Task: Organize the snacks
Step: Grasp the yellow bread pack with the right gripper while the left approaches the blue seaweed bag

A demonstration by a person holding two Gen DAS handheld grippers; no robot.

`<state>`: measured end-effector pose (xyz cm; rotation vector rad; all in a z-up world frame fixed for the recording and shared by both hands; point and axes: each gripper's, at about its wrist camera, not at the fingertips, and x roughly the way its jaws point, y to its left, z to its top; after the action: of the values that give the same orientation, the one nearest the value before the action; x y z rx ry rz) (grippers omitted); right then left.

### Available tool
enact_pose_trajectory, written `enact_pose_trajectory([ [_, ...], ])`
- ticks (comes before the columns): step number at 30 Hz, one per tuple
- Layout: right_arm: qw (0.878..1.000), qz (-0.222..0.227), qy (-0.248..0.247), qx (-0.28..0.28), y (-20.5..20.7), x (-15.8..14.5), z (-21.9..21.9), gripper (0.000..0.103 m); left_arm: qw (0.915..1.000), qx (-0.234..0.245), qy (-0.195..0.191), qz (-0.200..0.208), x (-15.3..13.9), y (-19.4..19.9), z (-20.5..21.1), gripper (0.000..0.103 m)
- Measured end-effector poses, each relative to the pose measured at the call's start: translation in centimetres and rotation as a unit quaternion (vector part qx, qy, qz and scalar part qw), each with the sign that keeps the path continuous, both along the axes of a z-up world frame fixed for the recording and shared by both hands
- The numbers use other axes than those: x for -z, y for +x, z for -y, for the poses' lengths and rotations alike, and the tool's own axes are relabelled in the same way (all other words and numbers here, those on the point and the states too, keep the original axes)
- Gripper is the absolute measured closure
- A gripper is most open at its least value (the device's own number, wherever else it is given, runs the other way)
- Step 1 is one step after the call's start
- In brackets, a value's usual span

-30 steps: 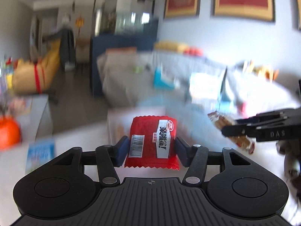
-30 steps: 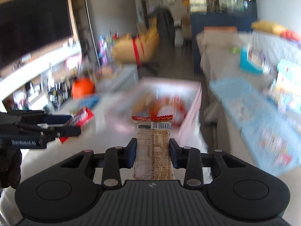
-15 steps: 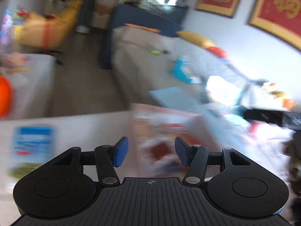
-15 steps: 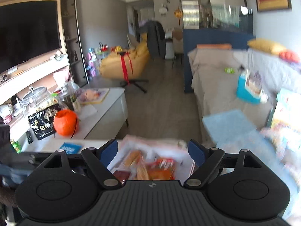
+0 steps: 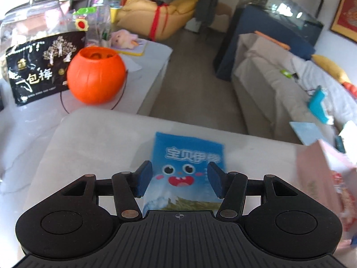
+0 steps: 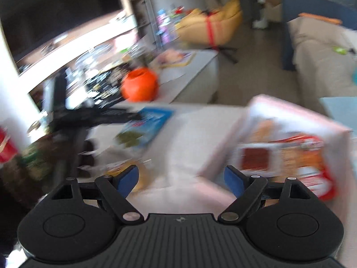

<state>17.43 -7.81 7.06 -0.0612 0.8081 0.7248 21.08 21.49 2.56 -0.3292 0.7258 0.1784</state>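
Note:
A blue snack packet (image 5: 186, 167) with a cartoon face lies flat on the white table. My left gripper (image 5: 179, 179) is open with its blue pads on either side of the packet, apart from it. The packet also shows in the right wrist view (image 6: 145, 127), with the left gripper (image 6: 133, 117) over it as a dark blur. My right gripper (image 6: 180, 179) is open and empty above the table. A pink box (image 6: 279, 111) holding several snack packets (image 6: 287, 156) stands to its right; its pink wall shows in the left wrist view (image 5: 323, 178).
An orange pumpkin bucket (image 5: 96, 74) and a black snack bag (image 5: 42, 67) stand at the back left beside a glass jar (image 5: 31, 13). A yellowish packet (image 6: 131, 172) lies near the right gripper's left pad. The table's far edge (image 5: 200, 129) drops to the floor.
Both grippers let go of their snacks, the red packet and the biscuit pack, over the pink box and opened. Both then swung left; the left gripper came down around the blue packet.

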Motion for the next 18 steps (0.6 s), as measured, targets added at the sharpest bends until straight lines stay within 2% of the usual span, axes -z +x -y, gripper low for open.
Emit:
enact_pose_trajectory([
  [2,1.0,-0.015,0.001,-0.024,-0.5,1.1,-2.3,0.018,0.9995,0.02,0.02,-0.011,0.7,1.1,0.3,0.041],
  [4,0.999,-0.026,-0.003,-0.043,-0.8,2.4,-4.7,0.018,0.9982,0.047,0.036,-0.011,0.4,0.2,0.4,0.041],
  [7,0.998,-0.017,-0.02,-0.055,-0.6,4.2,-7.7,0.018,0.9933,0.112,0.022,-0.018,0.4,-0.7,0.3,0.041],
  [10,0.998,-0.017,-0.04,-0.053,0.0,5.7,-10.0,0.018,0.9909,0.132,0.009,-0.021,0.5,-2.3,-0.1,0.042],
  [13,0.994,-0.07,-0.027,-0.076,-0.2,6.8,-10.0,0.02,0.988,0.153,0.0,-0.018,0.6,-4.5,0.1,0.042],
  [16,0.992,-0.047,-0.051,-0.104,-3.0,6.9,-8.0,0.024,0.9835,0.181,0.0,-0.013,1.0,-6.8,1.5,0.042],
  [18,0.992,-0.043,-0.056,-0.103,-4.5,6.9,-5.8,0.025,0.9782,0.207,-0.002,-0.012,1.1,-7.8,2.6,0.042],
])
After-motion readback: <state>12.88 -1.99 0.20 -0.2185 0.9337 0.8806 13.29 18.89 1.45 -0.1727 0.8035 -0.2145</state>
